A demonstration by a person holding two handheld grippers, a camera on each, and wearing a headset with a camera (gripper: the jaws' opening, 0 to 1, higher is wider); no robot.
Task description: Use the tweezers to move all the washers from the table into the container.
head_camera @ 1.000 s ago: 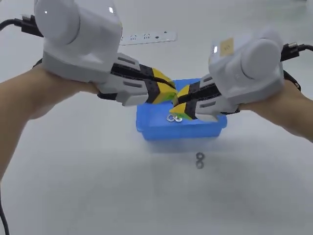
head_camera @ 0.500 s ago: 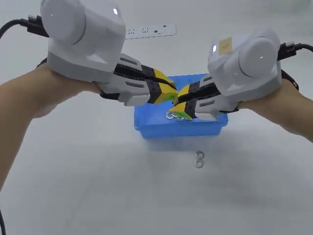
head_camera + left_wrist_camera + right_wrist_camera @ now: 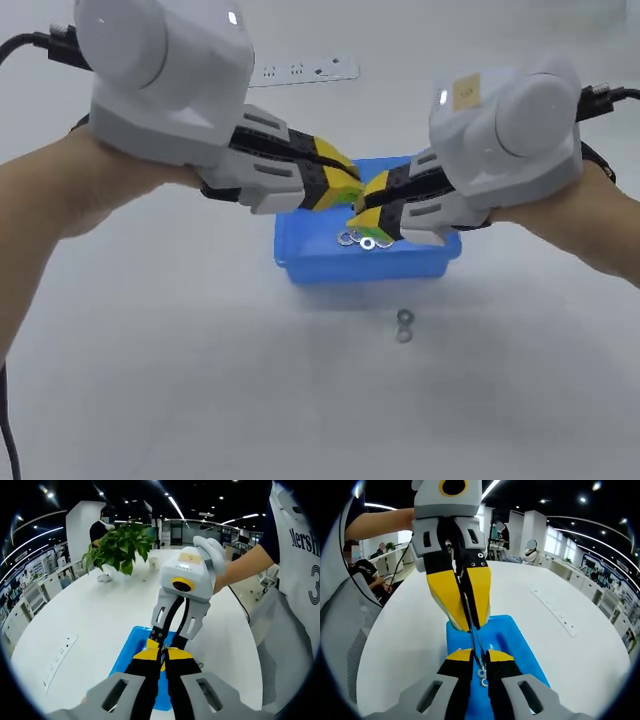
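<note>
Over container [image 3: 340, 268] | tweezers [image 3: 474, 639] tip at washers [image 3: 358, 241] inside

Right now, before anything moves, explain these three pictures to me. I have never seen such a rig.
There is no robot here. A person holds a two-jaw tool in each hand: the left gripper and the right gripper. The head view comes from a headset camera looking down at the table. Each round picture comes from a camera riding on one gripper, looking along its jaws at the other gripper. On the table stand a blue container with some washers inside, two loose washers in front of it, and a power strip behind. Both grippers seem shut on thin tweezers over the container.
</note>
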